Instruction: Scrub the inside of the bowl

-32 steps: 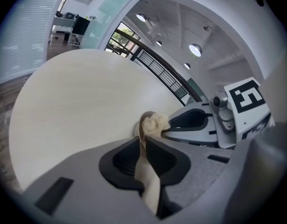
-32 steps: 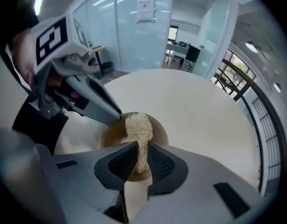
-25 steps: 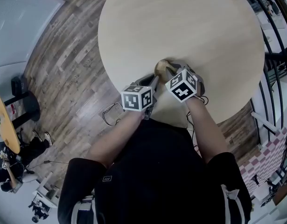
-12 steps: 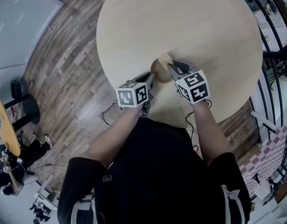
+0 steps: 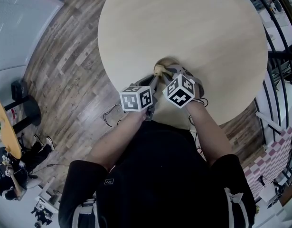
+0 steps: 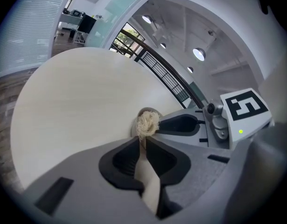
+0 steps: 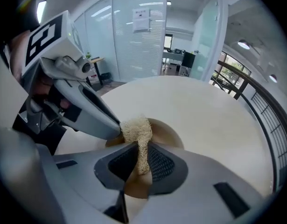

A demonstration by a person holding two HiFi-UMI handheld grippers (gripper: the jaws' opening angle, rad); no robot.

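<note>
A small tan bowl [image 5: 159, 69] sits on the round pale table [image 5: 183, 23], close to its near edge. My left gripper [image 5: 155, 81] pinches the bowl's near wall [image 6: 148, 183], and its jaws are closing on it. My right gripper [image 5: 166, 74] is shut on a beige fibrous scrubber [image 7: 137, 132]. The scrubber's tuft [image 6: 147, 123] pokes down into the bowl's inside [image 7: 167, 133], by the left gripper's finger [image 7: 89, 107]. In the head view the right gripper's marker cube [image 5: 180, 90] hides most of the bowl.
Wood-plank floor [image 5: 65, 65] lies to the left of the table. A black railing [image 5: 274, 46] runs along the right. The person's arms and dark shirt [image 5: 160, 175] fill the near side. Glass walls [image 7: 134, 36] stand beyond the table.
The right gripper has swung from the bowl's right side back left and nearer, dragging the scrubber across the bowl. The left gripper and bowl have stayed almost in place.
</note>
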